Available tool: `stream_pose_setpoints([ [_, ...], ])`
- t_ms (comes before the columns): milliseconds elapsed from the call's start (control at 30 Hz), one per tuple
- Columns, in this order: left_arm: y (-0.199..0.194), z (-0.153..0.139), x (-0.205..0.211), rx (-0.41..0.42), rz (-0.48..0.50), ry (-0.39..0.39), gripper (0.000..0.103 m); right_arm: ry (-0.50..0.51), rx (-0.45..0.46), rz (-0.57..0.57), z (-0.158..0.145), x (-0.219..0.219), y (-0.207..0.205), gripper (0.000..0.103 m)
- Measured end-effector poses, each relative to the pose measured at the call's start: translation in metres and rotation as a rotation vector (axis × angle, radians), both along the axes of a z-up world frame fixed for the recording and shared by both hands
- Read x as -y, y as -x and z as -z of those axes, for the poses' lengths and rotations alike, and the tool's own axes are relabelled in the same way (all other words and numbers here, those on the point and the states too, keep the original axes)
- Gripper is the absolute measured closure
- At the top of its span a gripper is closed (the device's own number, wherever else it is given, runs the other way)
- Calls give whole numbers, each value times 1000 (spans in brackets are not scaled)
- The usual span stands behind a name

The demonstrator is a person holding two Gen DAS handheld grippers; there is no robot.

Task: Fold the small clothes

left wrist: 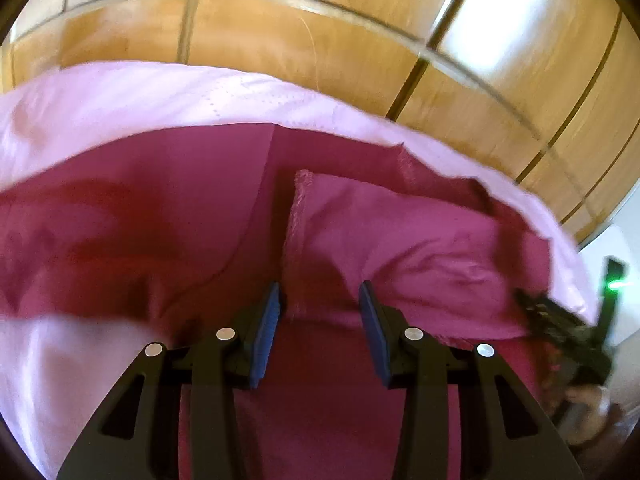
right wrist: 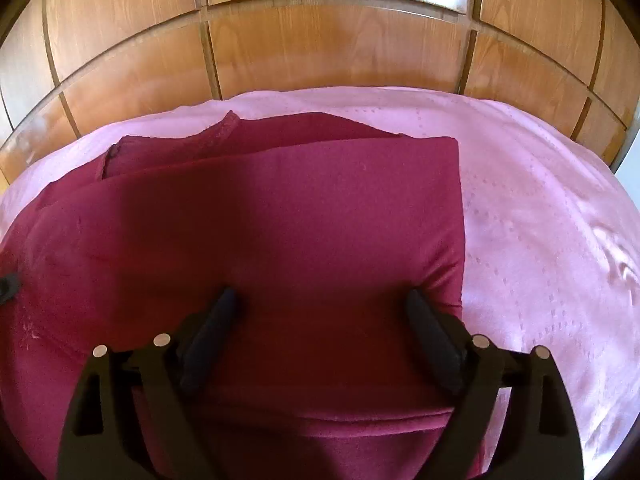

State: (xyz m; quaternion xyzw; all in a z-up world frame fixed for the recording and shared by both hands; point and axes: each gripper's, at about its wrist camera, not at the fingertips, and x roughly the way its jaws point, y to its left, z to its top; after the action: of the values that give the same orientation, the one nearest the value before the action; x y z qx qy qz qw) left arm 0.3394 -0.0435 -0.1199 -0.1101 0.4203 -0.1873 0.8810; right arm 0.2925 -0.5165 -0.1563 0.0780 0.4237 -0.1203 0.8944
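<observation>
Two tongs (left wrist: 320,300) (right wrist: 322,300) agape — one garment (right wrist: 280,208)

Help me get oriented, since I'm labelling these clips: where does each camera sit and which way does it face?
Left wrist: sits on the left gripper, looking along its open fingers at the maroon garment on the pink bedsheet; the right gripper shows at far right.
Right wrist: sits on the right gripper, open above the garment's folded panel, facing the wooden wardrobe doors.
Shared: garment, bedsheet and wardrobe doors.
</observation>
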Motion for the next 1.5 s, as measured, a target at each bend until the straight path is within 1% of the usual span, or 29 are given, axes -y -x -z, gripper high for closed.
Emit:
stream_pose_setpoints([
  [33, 6, -1, -11, -4, -15, 44, 63, 0, 0, 0, 0, 0, 0, 15],
  [167, 29, -8, -59, -8, -93, 182, 63, 2, 2, 0, 0, 1, -1, 15],
  [200, 33, -10, -70, -4, -120, 188, 63, 3, 2, 0, 0, 0, 0, 15],
  [267, 42, -14, -99, 14, -186, 175, 63, 9, 4, 0, -2, 0, 1, 15],
  [300, 45, -15, -113, 15, -212, 172, 59, 9, 5, 0, -2, 0, 1, 15],
  [367, 54, -14, -152, 7, -303, 182, 55, 6, 7, 1, -1, 0, 2, 15],
  [433, 62, -12, -189, -9, -398, 186, 55, 11, 8, 1, -2, 0, 2, 15],
  [533, 73, -12, -248, -21, -532, 217, 55, 23, 8, 3, -2, -2, 2, 15],
  [667, 79, -15, -311, -40, -707, 227, 55, 37, 8, 6, -2, -3, 2, 15],
  [733, 75, -13, -337, -62, -772, 248, 55, 45, 8, 7, -3, -4, 2, 14],
  [800, 69, -9, -354, -94, -813, 280, 55, 53, 8, 9, -3, -5, 3, 14],
  [867, 61, -4, -365, -113, -839, 290, 55, 57, 7, 10, -3, -5, 3, 14],
  [967, 47, 0, -377, -122, -847, 278, 55, 64, 7, 12, -3, -6, 2, 13],
  [1000, 42, 1, -377, -120, -846, 264, 62, 66, 6, 12, -3, -6, 2, 13],
  [1033, 39, 0, -382, -117, -845, 244, 72, 67, 6, 12, -3, -6, 2, 13],
  [1067, 35, -1, -381, -121, -834, 227, 93, 68, 5, 13, -3, -6, 2, 13],
  [1100, 32, -3, -381, -124, -825, 212, 95, 69, 5, 13, -3, -6, 2, 13],
  [1133, 33, -7, -378, -109, -825, 201, 95, 70, 5, 13, -3, -6, 1, 13],
  [1200, 36, -22, -367, -59, -790, 203, 95, 71, 5, 13, -3, -6, 1, 13],
  [1300, 39, -59, -326, 40, -661, 259, 96, 76, 6, 14, -3, -7, 1, 13],
  [1333, 41, -67, -313, 61, -624, 270, 96, 79, 6, 15, -3, -8, 2, 13],
  [1400, 42, -86, -273, 110, -522, 287, 95, 87, 7, 17, -3, -9, 2, 12],
  [1467, 41, -101, -223, 142, -404, 280, 95, 83, 8, 15, -3, -8, 2, 12],
  [1500, 42, -106, -191, 156, -327, 270, 95, 82, 9, 15, -3, -8, 2, 12],
])
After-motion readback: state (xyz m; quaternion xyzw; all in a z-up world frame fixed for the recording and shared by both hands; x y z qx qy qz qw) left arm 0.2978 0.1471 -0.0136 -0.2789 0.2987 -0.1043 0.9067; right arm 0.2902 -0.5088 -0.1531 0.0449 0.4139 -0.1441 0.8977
